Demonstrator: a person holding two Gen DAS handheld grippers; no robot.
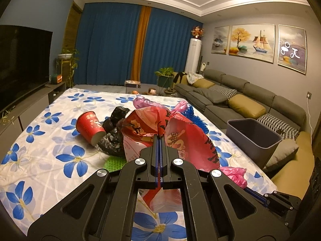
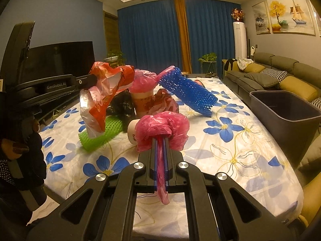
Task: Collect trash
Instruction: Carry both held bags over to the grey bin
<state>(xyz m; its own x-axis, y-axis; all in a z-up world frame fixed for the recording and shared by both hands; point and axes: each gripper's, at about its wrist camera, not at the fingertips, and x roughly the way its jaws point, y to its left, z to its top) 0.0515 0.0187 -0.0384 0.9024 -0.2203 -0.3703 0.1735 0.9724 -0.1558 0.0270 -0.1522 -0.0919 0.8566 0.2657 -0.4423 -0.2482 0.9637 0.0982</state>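
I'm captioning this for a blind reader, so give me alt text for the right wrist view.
The right gripper is shut on a pink plastic bag above a flowered tablecloth strewn with trash. A grey bin stands at the right; the left gripper holds a red printed bag.

I can read only one clear text: "GenRobot.AI" in pale letters on the black plastic arm of the left gripper [image 2: 94, 80], seen from my right wrist camera, printed on its side [image 2: 56, 85].

The red paper cup [image 1: 90, 127] lying on the flowered tablecloth carries gold characters I cannot make out. The red and white printed plastic bag [image 1: 180, 140] bears large dark characters along its edge and small printed lines on its white part, all too crumpled to read. The cream paper cup [image 2: 132, 131] shows a red mark, partly hidden, unreadable.
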